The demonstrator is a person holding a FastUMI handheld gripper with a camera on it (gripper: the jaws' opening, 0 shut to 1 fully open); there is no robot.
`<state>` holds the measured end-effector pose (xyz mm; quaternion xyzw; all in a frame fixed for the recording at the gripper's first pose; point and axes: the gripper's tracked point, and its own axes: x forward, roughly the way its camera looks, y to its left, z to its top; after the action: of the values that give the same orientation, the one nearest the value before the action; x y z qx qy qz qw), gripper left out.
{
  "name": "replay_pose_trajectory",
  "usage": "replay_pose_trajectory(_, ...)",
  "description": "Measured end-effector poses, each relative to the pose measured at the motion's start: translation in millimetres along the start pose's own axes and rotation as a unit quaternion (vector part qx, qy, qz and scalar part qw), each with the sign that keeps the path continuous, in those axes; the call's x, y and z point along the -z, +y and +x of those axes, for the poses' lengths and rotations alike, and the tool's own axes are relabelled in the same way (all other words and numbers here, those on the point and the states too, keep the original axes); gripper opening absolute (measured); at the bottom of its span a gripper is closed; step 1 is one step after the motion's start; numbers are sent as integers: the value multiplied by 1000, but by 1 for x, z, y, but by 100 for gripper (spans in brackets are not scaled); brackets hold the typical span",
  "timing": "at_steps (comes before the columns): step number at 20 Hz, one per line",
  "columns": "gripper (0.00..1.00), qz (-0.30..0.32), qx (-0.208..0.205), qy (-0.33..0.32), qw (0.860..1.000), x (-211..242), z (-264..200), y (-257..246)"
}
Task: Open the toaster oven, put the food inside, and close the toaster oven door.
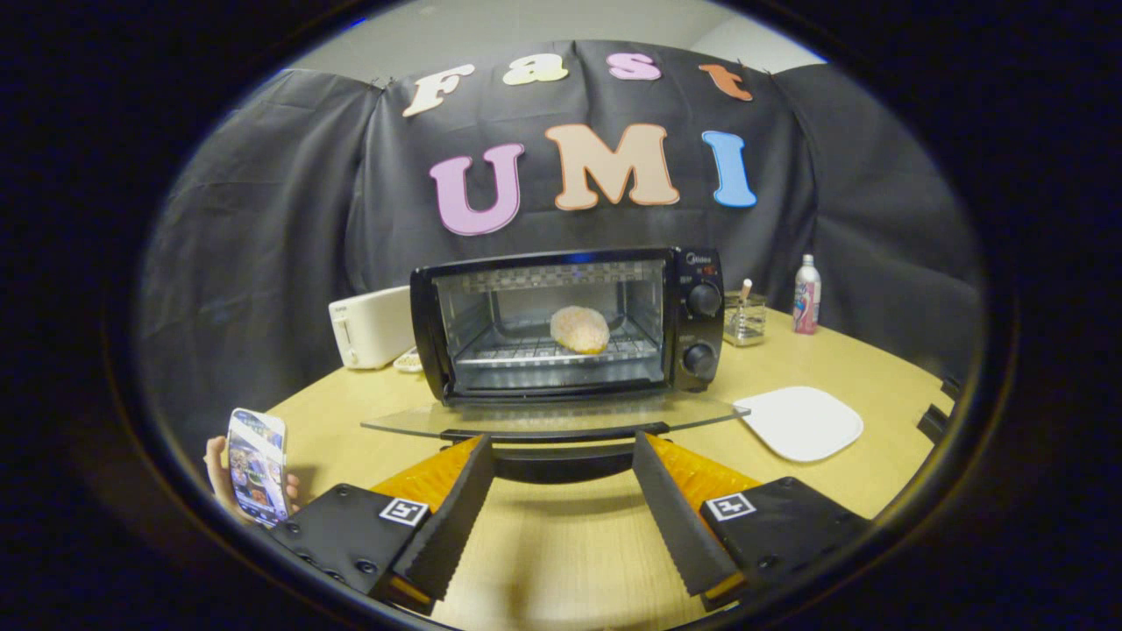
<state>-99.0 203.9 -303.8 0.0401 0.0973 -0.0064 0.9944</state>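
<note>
I am holding my tongs (561, 447) apart, flanking the open door's handle (561, 462); bun (579, 329) sitting inside the oven (692, 263).

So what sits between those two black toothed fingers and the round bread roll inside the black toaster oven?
In the gripper view, the oven's lowered glass door with its black handle lies between the open gripper and the bread roll on the wire rack.

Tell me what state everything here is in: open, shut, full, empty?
Toaster oven: open.
Oven door: folded down flat, handle just ahead of the fingertips.
Bread: inside, on the rack.
White plate: empty.
Claw: open, holding nothing.
Phone: screen lit, held in a hand.
</note>
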Motion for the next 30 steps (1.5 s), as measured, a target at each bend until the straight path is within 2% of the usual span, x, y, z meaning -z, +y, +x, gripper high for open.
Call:
replay_pose_trajectory(7,99,1,-2,-56,998,-50,15,3)
replay_pose_trajectory(18,99,4,-12,-84,996,-118,75,10)
replay_pose_trajectory(23,99,12,-22,-89,996,-134,114,16)
replay_pose_trajectory(24,99,18,-14,-86,996,-137,121,14)
replay_pose_trajectory(30,99,19,-22,-81,996,-137,117,12)
